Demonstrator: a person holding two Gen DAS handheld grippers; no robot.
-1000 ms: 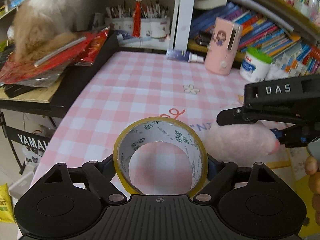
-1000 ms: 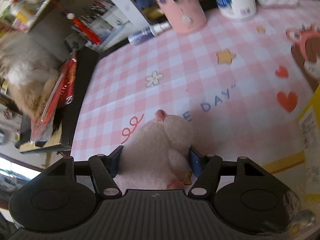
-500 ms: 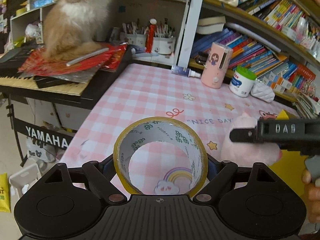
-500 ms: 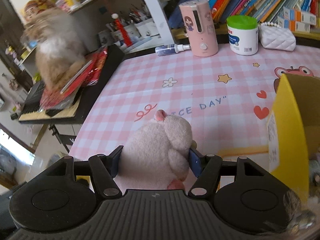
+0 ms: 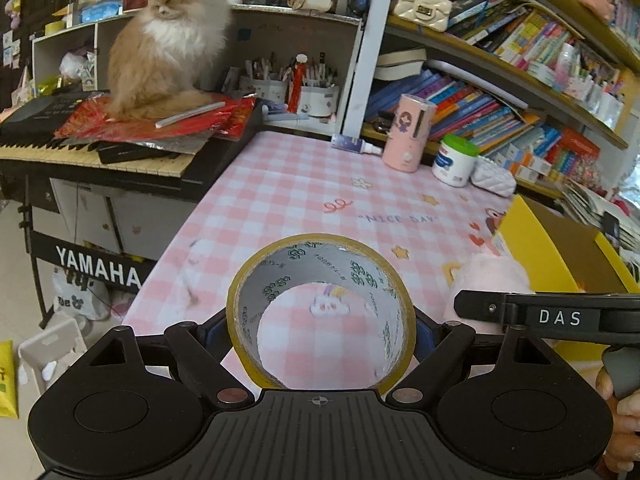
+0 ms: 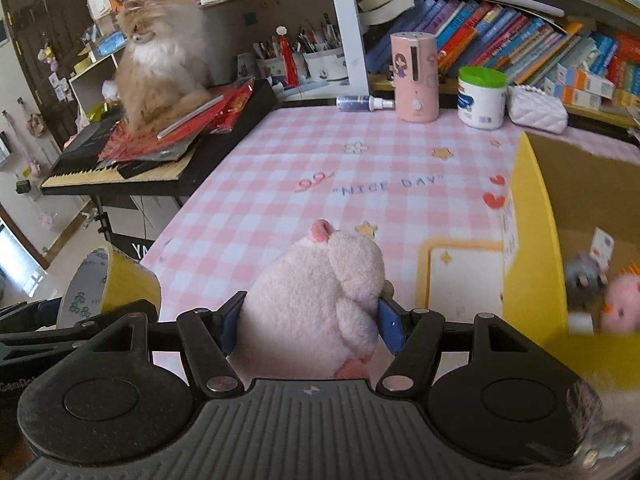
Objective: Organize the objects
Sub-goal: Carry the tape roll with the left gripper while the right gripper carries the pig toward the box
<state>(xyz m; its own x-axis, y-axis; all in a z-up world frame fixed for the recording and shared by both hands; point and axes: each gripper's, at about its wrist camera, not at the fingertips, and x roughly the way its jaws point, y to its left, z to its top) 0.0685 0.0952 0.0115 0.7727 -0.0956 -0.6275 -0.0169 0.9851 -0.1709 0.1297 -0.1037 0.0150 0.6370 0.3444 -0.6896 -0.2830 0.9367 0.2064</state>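
The table [image 6: 280,184] is covered with a pink and white checked cloth that has stars, hearts, a flower and the words "NICE DAY" printed on it. Along its far edge stand a small spray bottle [image 6: 358,102] lying on its side, a pink dispenser [image 6: 414,78] standing upright, a white jar with a green lid [image 6: 481,98] just beside it, and a white quilted purse [image 6: 538,108] next to the jar. On the right side of the table sits a yellow cardboard box [image 6: 528,248], open at the top, with small toys inside it. At the left edge of the table stands a keyboard piano [image 5: 100,152], and a cat [image 5: 168,40] sits on red packets on top of it.
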